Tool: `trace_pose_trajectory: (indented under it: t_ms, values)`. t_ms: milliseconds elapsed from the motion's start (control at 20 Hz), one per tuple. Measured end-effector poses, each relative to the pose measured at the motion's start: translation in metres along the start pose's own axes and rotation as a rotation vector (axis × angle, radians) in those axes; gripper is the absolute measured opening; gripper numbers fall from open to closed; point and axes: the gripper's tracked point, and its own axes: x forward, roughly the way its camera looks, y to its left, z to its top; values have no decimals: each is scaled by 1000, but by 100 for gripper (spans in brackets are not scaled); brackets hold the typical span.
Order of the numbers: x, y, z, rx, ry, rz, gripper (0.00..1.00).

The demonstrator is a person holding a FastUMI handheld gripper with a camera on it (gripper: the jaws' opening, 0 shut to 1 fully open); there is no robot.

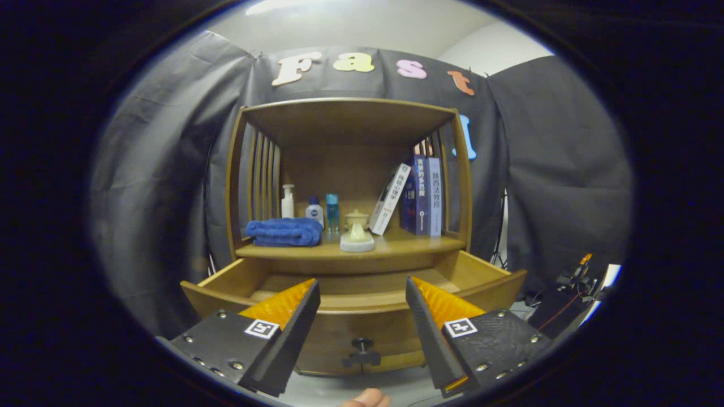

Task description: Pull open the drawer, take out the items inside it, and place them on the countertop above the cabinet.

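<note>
Tool carries square coded markers and silver screws.

- The claw has its fingers spread wide apart, holding nothing, just before the open drawer.
- The drawer sticks out from the cabinet, below the desk; its knob sits on the front, between the fingers.
- On the desk, at the left, lies a folded towel.
- Behind the towel stand three bottles in a row.
- Right of the towel, near the desk's front edge, stands a small lidded pot on a base.
- Right of the pot stand the books; the leftmost leans against the others.
- A fingertip shows below the drawer front.
</note>
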Motion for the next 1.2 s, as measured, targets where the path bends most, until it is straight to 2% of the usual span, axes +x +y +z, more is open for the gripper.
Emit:
trace_pose_trajectory:
  t_ms: [350, 500, 900, 1000, 1200]
  values:
    - [18, 1, -47, 42, 95, -23, 91]
    - [18, -1, -47, 64, 78, -29, 90]
    - [21, 3, -47, 80, 74, 29, 88]
    - [25, 16, -43, 99, 57, 82, 88]
    - [31, 18, -38, 74, 51, 79, 88]
